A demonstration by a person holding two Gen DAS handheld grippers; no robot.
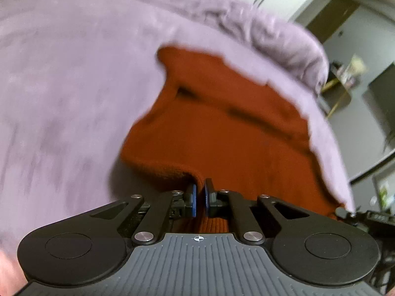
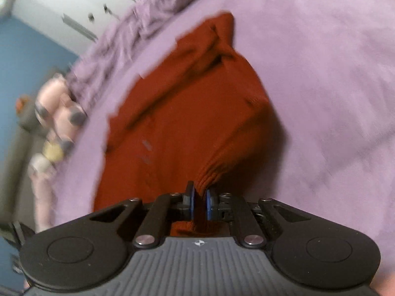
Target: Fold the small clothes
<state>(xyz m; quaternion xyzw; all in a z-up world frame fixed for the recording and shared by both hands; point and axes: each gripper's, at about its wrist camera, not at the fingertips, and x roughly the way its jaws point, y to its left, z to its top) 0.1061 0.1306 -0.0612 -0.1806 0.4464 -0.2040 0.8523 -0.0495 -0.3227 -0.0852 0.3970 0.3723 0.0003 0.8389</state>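
Left claw (image 1: 200,197) pinching rust sweater (image 1: 222,128) hem, right claw (image 2: 200,201) clamping its ribbed edge, lilac blanket (image 2: 321,74) beneath

A home bedroom: a rumpled lilac bedspread (image 2: 321,61), pink plush toys (image 2: 59,113), white wardrobe doors (image 2: 74,5).

The left gripper (image 1: 200,192) pinches the ribbed hem of a rust-red sweater (image 1: 222,128), jaws closed on the fabric; the sweater spreads over a lilac blanket (image 1: 74,86), blurred
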